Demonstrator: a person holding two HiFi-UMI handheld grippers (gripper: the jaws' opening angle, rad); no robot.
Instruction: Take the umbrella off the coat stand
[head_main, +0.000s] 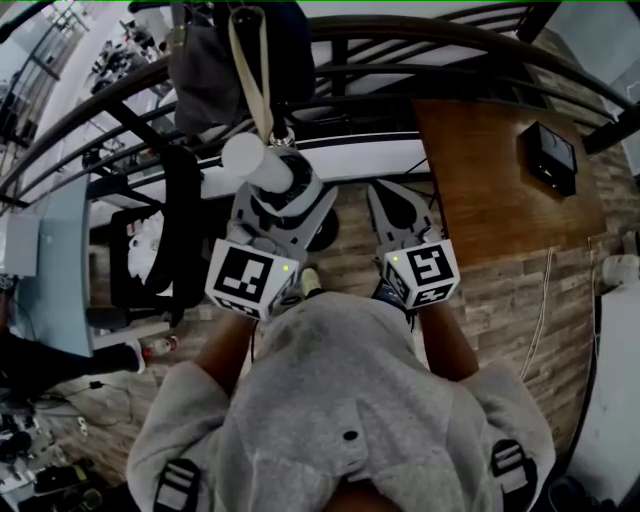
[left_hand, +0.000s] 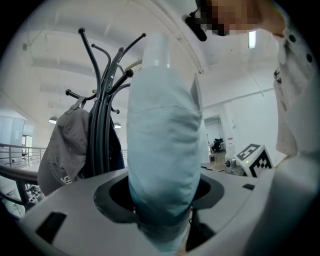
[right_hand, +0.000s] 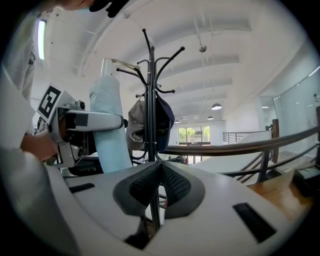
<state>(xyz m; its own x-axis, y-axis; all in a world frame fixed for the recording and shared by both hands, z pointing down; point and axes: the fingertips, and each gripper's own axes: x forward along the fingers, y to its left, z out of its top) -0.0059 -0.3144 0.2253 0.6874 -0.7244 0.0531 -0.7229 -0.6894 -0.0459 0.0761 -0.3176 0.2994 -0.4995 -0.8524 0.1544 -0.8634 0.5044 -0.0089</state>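
Note:
A folded pale-blue umbrella (left_hand: 162, 145) with a white end cap (head_main: 255, 160) stands upright between the jaws of my left gripper (left_hand: 162, 200), which is shut on its middle. Its beige strap (head_main: 250, 70) runs up toward the hooks of the black coat stand (left_hand: 102, 100); whether it still hangs on a hook I cannot tell. In the right gripper view the umbrella (right_hand: 107, 125) is just left of the stand (right_hand: 152, 100). My right gripper (right_hand: 160, 170) is shut with nothing in it and points at the stand's pole, to the right of the left gripper (head_main: 285, 190).
A grey cap (left_hand: 65, 145) and a dark garment (right_hand: 162, 120) hang on the stand. A dark curved railing (right_hand: 240, 147) runs behind it. At the right, a wooden surface (head_main: 490, 170) carries a black device (head_main: 550, 155). A black chair (head_main: 150, 250) stands at the left.

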